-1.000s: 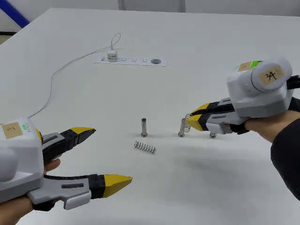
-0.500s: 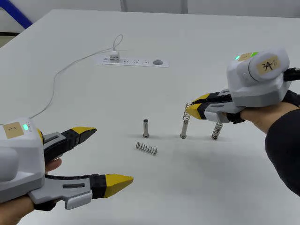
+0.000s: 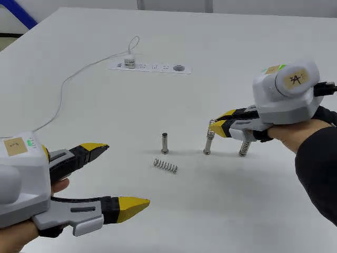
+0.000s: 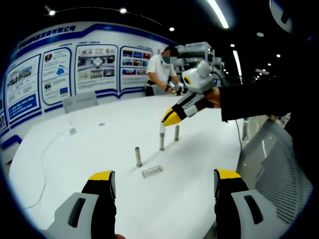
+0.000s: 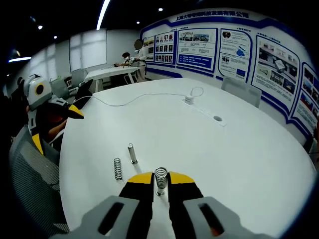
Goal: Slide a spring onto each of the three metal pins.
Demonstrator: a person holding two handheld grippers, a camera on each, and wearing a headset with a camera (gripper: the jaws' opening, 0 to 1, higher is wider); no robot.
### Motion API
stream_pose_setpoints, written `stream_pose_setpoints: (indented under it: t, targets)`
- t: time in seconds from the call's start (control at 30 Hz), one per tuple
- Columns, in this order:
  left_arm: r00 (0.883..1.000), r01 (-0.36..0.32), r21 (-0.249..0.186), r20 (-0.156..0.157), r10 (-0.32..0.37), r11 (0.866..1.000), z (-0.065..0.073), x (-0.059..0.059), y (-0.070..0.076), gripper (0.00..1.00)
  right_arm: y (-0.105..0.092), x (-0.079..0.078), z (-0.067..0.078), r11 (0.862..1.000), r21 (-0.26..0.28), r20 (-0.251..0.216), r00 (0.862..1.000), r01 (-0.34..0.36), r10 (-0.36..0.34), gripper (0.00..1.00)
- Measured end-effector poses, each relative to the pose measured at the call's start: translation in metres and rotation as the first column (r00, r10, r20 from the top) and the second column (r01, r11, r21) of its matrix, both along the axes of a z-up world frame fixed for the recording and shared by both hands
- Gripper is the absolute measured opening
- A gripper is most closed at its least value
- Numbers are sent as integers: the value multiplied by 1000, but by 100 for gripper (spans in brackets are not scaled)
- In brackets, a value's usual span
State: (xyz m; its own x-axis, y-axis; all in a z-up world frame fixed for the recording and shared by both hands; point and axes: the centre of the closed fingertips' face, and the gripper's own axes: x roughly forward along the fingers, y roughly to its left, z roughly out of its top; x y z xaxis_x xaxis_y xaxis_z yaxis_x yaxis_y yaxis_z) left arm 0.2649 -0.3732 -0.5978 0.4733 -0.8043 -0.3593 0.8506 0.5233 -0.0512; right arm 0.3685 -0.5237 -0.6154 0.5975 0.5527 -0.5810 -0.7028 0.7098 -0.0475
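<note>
Right gripper [image 3: 215, 126] jaws pinch a spring [image 3: 211, 128] at the middle pin [image 3: 207, 145] top — left gripper [image 3: 126, 174] jaws gape wide, holding nothing. Loose spring [image 3: 165, 165] lies on the desk [image 3: 95, 110] (just beside the bare pin [image 3: 165, 143]) — the third pin [image 3: 244, 148] wears one.

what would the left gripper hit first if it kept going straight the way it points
Probably the loose spring, lying centred ahead of the open left gripper, with the bare pin just beyond. The gripper's height is unclear, so it might pass over both.
</note>
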Motion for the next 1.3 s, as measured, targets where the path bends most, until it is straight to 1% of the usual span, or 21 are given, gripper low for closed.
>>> stream_pose_setpoints:
  t: [0.63,0.87,1.0,1.1,1.3]
  targets:
    - [1000,-6,3,-14,6,1000,-4,0,2,83,-4,3,-36,1000,-23,-56,998,17,-18,12]
    - [1000,-10,3,-15,10,1000,-5,1,3,83,-3,4,-46,999,-36,-70,997,16,-19,12]
    - [1000,-9,4,-16,9,1000,-5,0,3,83,-3,2,-47,999,-44,-67,998,13,-16,11]
    - [1000,-8,4,-13,8,1000,-4,0,2,83,-4,0,-48,999,-50,-74,997,16,-20,10]
    - [1000,-8,0,-8,8,1000,-3,0,2,83,-7,-7,-44,998,-51,-75,997,23,-26,10]
